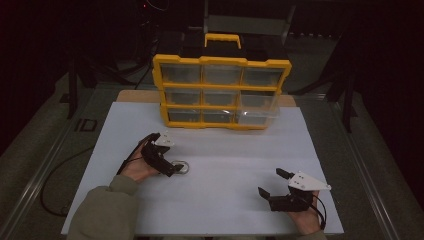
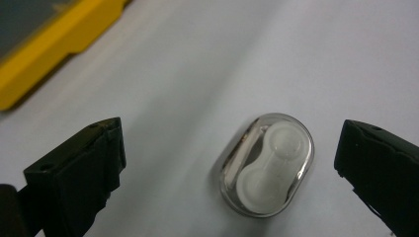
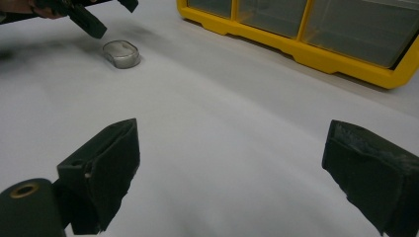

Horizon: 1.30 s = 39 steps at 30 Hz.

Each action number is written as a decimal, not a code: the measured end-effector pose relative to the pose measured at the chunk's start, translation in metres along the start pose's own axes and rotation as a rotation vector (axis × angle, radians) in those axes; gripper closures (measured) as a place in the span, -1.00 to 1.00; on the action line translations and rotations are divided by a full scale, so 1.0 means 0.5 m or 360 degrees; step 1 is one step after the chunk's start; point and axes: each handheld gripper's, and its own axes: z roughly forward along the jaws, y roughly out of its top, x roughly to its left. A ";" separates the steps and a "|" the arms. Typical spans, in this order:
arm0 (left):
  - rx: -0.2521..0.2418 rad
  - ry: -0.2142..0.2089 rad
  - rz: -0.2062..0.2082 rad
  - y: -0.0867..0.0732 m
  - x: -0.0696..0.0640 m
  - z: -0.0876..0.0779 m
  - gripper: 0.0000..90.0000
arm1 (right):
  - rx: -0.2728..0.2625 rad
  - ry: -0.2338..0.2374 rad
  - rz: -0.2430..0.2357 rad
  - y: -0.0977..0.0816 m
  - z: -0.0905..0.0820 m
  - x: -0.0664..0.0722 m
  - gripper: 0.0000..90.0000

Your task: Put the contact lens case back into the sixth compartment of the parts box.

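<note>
One yellow drawer cabinet [image 1: 220, 92] with nine clear drawers stands at the far edge of the white surface [image 1: 225, 200], one drawer at its right pulled out. Two hand-held grippers are in use: the left hand-held gripper [image 1: 170, 162] hangs with jaws spread on either side of the one small clear oval case [image 2: 267, 165], left of the surface's middle. The right hand-held gripper [image 1: 272, 182], also released, is near the front right corner over bare surface. Dark room all around.
</note>
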 end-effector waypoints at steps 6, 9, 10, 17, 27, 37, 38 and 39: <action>0.0086 -0.0072 0.0020 0.001 -0.012 0.020 -0.86 | 0.0004 -0.0001 0.0006 -0.001 0.001 -0.001 -0.83; 0.0116 -0.0078 0.0040 0.001 -0.017 0.027 -0.71 | 0.0008 -0.0001 0.0003 -0.001 0.001 0.000 -0.83; 0.0143 -0.0080 0.0053 0.001 -0.020 0.035 -0.62 | 0.0010 -0.0001 0.0004 -0.002 0.001 -0.001 -0.83; 0.0193 -0.0084 0.0070 -0.003 -0.017 0.052 -0.29 | 0.0011 0.0003 0.0010 -0.003 0.002 -0.002 -0.83; 0.0291 -0.0129 0.0070 0.004 -0.011 0.054 0.09 | 0.0020 0.0009 0.0003 -0.004 0.004 -0.003 -0.83; 0.0342 -0.0136 0.0067 0.013 -0.009 0.055 0.10 | 0.0016 0.0013 0.0004 -0.003 0.003 -0.002 -0.83; 0.0342 -0.0136 0.0067 0.013 -0.009 0.055 0.10 | 0.0016 0.0013 0.0004 -0.003 0.003 -0.002 -0.83; 0.0339 -0.0138 0.0054 0.012 -0.008 0.055 0.10 | 0.0016 0.0014 0.0005 -0.003 0.003 -0.002 -0.83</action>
